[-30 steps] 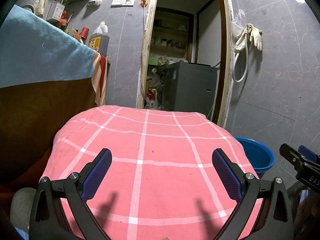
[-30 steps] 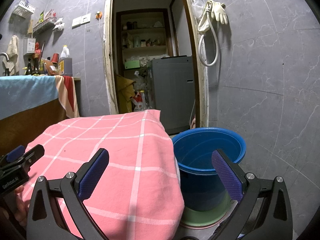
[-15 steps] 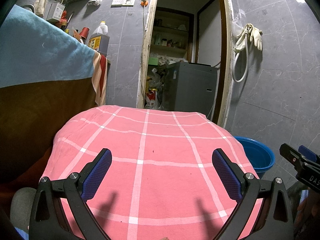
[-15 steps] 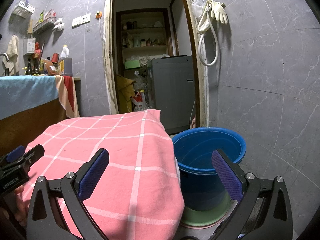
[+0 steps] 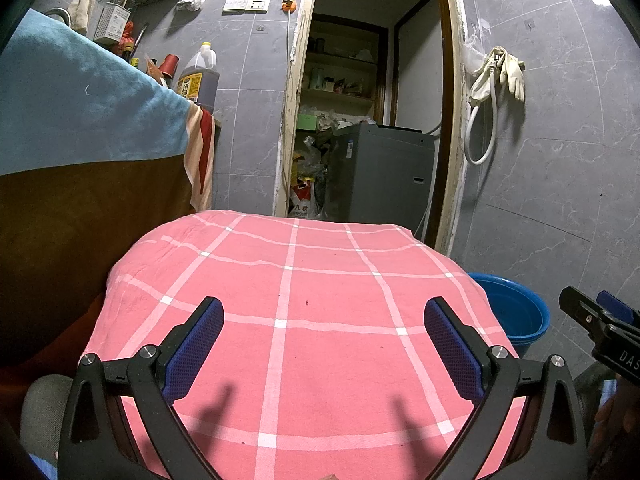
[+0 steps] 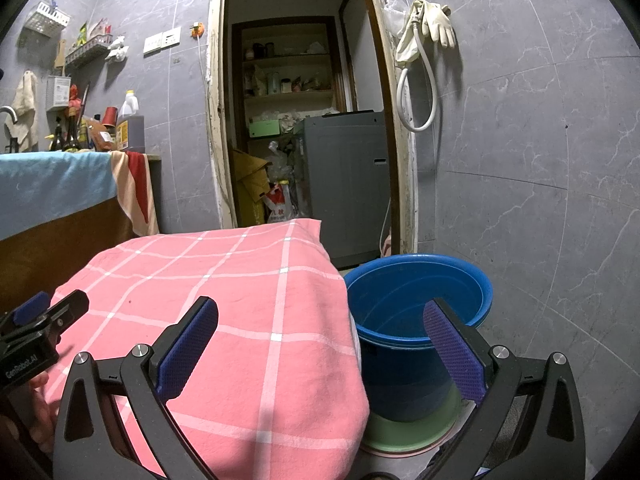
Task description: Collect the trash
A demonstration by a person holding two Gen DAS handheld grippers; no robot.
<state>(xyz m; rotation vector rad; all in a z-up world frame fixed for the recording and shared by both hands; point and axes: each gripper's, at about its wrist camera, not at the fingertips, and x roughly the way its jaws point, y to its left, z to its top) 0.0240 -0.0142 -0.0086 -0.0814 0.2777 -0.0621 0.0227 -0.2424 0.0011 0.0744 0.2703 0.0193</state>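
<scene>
My left gripper (image 5: 322,344) hangs open over a table covered with a pink checked cloth (image 5: 288,300); nothing lies between its blue pads. My right gripper (image 6: 320,344) is also open and holds nothing; it straddles the cloth's right edge (image 6: 320,320) and a blue bucket (image 6: 416,300) standing on the floor beside the table. The bucket sits in a pale green basin (image 6: 404,432). From the left wrist view the bucket (image 5: 516,312) shows at the right, with the right gripper's tip (image 5: 600,320) beside it. No loose trash shows on the cloth.
A counter draped in a blue and brown cloth (image 5: 80,120) stands to the left, with bottles (image 5: 200,80) on it. Straight ahead an open doorway (image 5: 360,120) shows a grey washing machine (image 5: 380,176) and bags. Rubber gloves and a hose (image 6: 424,40) hang on the tiled wall.
</scene>
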